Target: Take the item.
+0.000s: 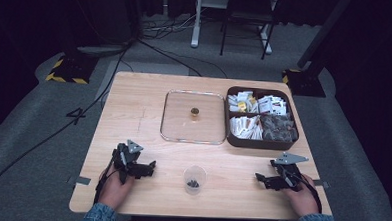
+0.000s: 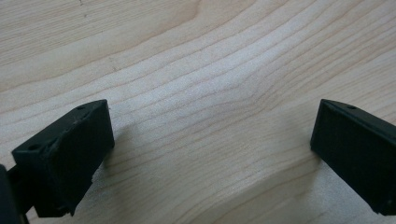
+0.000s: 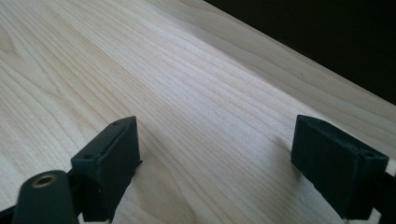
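Note:
My left gripper (image 1: pixel 149 168) rests low over the wooden table (image 1: pixel 134 103) near its front left, held by a hand. Its jaws stand wide apart with bare wood between them in the left gripper view (image 2: pixel 212 135). My right gripper (image 1: pixel 261 179) sits near the front right, also open, with nothing between its jaws (image 3: pixel 215 149). Between the two grippers stands a small clear plastic cup (image 1: pixel 194 179) with a few dark pieces at its bottom. Both grippers point inward toward the cup and stay apart from it.
A clear square lid (image 1: pixel 193 116) with a small gold knob (image 1: pixel 195 111) lies flat at the table's middle. To its right is a dark brown box (image 1: pixel 260 142) with compartments of sachets and dark wrapped items. The table's edge runs close behind my right gripper.

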